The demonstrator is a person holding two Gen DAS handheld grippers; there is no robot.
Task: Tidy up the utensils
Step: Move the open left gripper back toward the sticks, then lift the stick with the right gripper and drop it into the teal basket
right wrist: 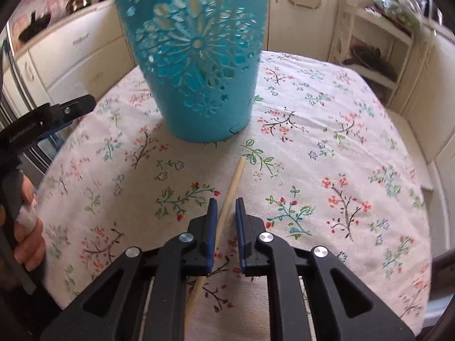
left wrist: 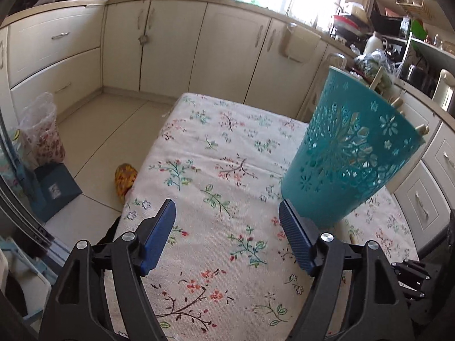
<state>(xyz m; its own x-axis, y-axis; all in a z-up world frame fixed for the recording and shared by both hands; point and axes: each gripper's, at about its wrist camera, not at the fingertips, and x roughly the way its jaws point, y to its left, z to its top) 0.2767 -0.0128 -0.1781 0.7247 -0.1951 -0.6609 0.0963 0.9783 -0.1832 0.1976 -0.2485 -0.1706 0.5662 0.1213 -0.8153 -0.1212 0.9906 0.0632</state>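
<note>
A teal cut-out utensil holder (left wrist: 347, 153) stands on the floral tablecloth (left wrist: 216, 176), with wooden utensil handles (left wrist: 398, 101) sticking out of its top. It also shows in the right wrist view (right wrist: 199, 65), straight ahead. A light wooden stick (right wrist: 230, 193) lies on the cloth in front of it. My right gripper (right wrist: 226, 203) is lowered over the stick, jaws partly closed on either side of it with small gaps. My left gripper (left wrist: 227, 207) is open and empty, its right finger close to the holder's base. The left gripper also shows in the right wrist view (right wrist: 71, 108).
The table sits in a kitchen with cream cabinets (left wrist: 170, 45) behind and a cluttered counter (left wrist: 375, 37) at the right. A shelf unit (right wrist: 369, 54) stands past the table's far right edge. A bin with a plastic bag (left wrist: 42, 130) and a yellow cloth (left wrist: 125, 179) are on the floor at left.
</note>
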